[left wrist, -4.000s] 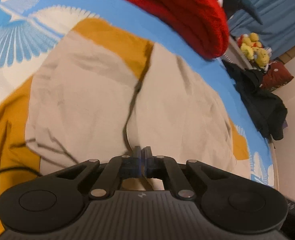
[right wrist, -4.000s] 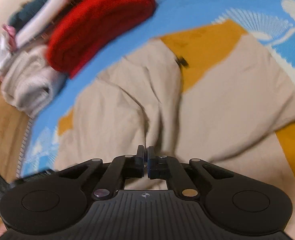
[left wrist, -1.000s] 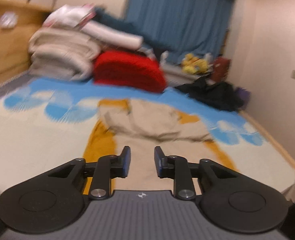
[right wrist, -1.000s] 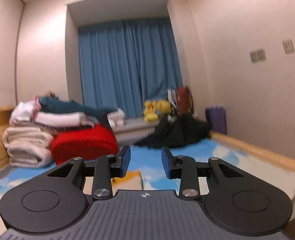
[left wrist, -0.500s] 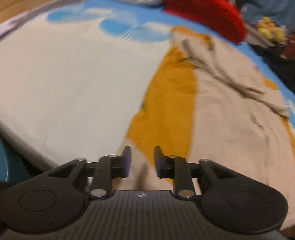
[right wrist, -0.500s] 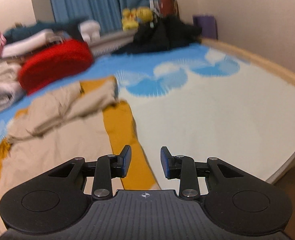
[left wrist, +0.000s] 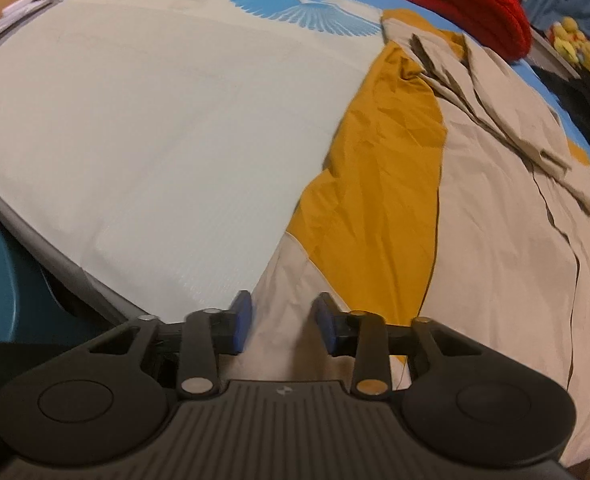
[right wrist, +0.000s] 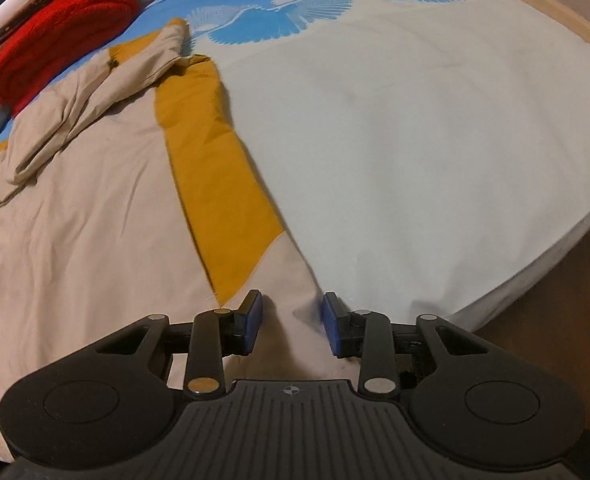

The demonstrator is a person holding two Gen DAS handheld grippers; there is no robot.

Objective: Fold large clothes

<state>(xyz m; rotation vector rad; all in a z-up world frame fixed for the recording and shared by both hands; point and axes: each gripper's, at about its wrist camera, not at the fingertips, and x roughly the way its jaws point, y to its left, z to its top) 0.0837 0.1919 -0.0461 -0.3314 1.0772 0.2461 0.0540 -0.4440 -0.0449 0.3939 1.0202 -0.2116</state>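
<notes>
1. The left gripper (left wrist: pixel 281 326) points steeply down at the near left hem corner of the large beige and mustard-yellow cloth garment (left wrist: pixel 475 208).
2. Its jaws have just been closing. A clear gap remains; beige fabric lies between the blue pads (left wrist: pixel 241 322), but the pads do not press on it.
3. The right gripper (right wrist: pixel 291 322) points down at the near right hem corner of the garment (right wrist: pixel 95 216).
4. Its jaws stand partly apart; the hem edge lies between them, ungripped.
5. The garment lies spread ahead of both grippers on the white and blue patterned bedsheet (left wrist: pixel 155 128).
6. A folded red knitted item (right wrist: pixel 59 36) sits beyond the garment's far end.
</notes>
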